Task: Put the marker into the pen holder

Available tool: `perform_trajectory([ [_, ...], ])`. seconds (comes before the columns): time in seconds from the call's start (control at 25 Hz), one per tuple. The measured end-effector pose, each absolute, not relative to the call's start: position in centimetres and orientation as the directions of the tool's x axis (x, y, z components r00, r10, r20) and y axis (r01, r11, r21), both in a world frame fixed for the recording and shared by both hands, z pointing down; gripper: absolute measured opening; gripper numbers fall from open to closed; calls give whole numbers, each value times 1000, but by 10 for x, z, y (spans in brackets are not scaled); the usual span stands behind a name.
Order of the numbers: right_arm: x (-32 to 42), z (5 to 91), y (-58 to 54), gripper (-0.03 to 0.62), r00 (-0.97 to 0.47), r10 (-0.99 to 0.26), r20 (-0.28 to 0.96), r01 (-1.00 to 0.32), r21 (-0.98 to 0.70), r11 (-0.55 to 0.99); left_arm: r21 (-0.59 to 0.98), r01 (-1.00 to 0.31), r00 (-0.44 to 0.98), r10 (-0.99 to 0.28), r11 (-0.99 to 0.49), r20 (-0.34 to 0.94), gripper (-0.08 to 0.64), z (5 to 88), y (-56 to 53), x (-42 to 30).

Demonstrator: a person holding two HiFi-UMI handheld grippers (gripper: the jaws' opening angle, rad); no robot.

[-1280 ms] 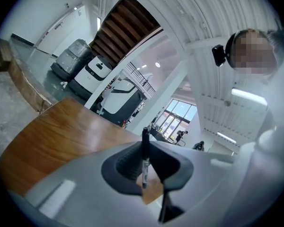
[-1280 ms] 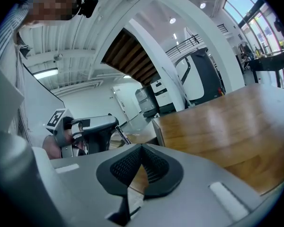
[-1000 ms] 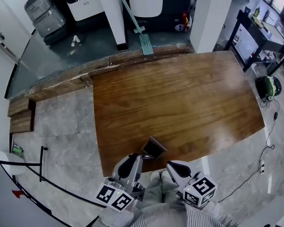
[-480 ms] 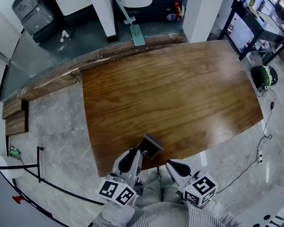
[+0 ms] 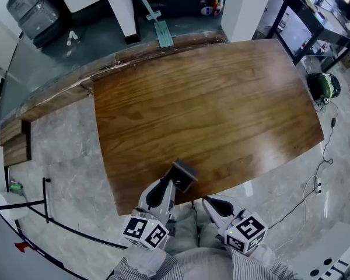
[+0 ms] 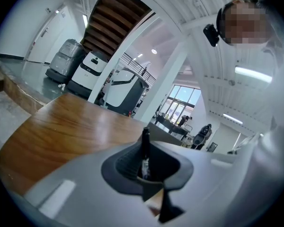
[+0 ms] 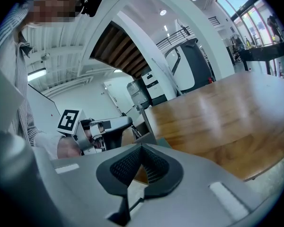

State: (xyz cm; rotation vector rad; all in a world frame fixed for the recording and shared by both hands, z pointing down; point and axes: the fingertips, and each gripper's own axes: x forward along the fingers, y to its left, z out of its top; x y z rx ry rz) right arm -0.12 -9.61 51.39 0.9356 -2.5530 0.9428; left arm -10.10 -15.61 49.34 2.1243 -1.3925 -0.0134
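A dark grey square pen holder (image 5: 184, 175) stands on the wooden table (image 5: 210, 109), close to its near edge. My left gripper (image 5: 164, 188) sits right at the holder's near left side and is shut on a black marker (image 6: 145, 143), which stands upright between the jaws. The holder's grey rim (image 6: 164, 132) shows just behind the marker. My right gripper (image 5: 210, 203) hangs below the table's edge, to the right of the holder, shut with nothing in it. In the right gripper view, the left gripper (image 7: 105, 126) and the holder's wall (image 7: 146, 121) lie straight ahead.
Grey marble floor (image 5: 58, 156) surrounds the table. A desk with a monitor (image 5: 294, 31) stands at the far right, with cables (image 5: 324, 162) on the floor below it. Machines and a floor squeegee (image 5: 156, 25) stand beyond the table's far edge.
My left gripper has moved forward with the marker, closer to the pen holder. The head view has shifted a little; the right gripper has stayed about where it was.
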Motion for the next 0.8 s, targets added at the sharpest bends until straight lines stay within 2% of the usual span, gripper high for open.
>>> perform_trajectory([
  [0.8, 3, 520, -88, 0, -759, -473, 448, -651, -492, 578, 383, -870, 453, -812, -312, 367, 48, 522, -152, -91],
])
